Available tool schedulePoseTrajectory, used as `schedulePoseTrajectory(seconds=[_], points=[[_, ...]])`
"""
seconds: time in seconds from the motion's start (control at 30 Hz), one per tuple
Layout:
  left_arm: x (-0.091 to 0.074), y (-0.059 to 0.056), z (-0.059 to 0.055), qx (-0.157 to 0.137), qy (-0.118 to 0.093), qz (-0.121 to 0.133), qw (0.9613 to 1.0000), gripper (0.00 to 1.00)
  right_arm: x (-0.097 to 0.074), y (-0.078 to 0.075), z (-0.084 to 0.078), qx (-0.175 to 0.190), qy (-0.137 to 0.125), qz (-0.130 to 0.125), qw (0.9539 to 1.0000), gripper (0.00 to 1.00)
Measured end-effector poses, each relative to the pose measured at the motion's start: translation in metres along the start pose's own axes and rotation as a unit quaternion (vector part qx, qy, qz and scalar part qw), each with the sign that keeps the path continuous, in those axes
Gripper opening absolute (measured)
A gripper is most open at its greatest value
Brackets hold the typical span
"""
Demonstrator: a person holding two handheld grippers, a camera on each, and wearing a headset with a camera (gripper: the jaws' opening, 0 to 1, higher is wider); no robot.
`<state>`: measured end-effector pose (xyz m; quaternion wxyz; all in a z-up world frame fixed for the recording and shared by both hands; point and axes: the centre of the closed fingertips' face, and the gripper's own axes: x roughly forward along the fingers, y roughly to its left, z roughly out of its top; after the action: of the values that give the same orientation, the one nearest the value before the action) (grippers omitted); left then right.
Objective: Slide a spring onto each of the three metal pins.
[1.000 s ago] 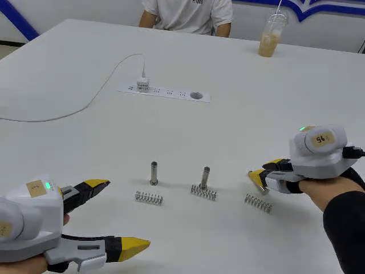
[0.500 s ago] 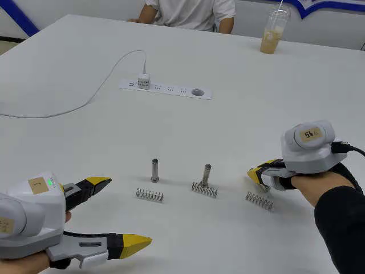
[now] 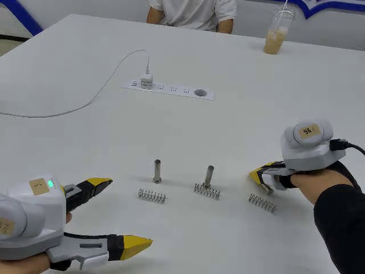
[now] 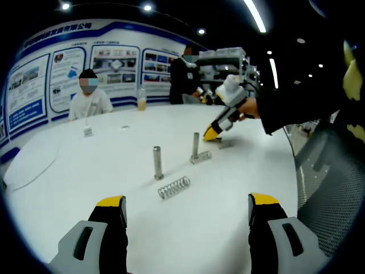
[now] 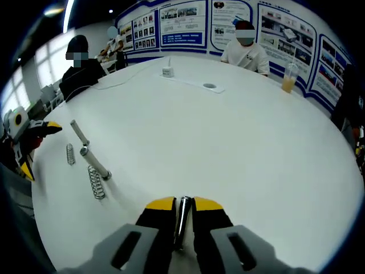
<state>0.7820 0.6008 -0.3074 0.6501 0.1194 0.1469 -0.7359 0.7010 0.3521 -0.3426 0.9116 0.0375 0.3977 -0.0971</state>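
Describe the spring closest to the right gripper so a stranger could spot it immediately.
On the white table, three springs lie in a row along the near side. Take the rightmost spring, lying just by the yellow tips of the right gripper. The middle spring and left spring each lie before an upright pin; this one does not.

The head view looks down on the table (image 3: 239,131); both low gripper views share its two upright pins (image 3: 157,170).
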Motion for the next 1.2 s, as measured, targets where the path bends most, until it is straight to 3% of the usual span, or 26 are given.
schedulePoseTrajectory(seconds=[0.57,1.2], points=[[0.0,0.001,0.0,-0.001,0.0,0.002,1.0,0.89,-0.002,0.0,-0.003,0.022,0.003,0.002,0.9997,0.09],[-0.001,-0.002,0.005,0.005,-0.005,-0.001,1.0,0.89,-0.035,0.005,0.005,0.041,-0.043,0.002,0.9982,0.09]])
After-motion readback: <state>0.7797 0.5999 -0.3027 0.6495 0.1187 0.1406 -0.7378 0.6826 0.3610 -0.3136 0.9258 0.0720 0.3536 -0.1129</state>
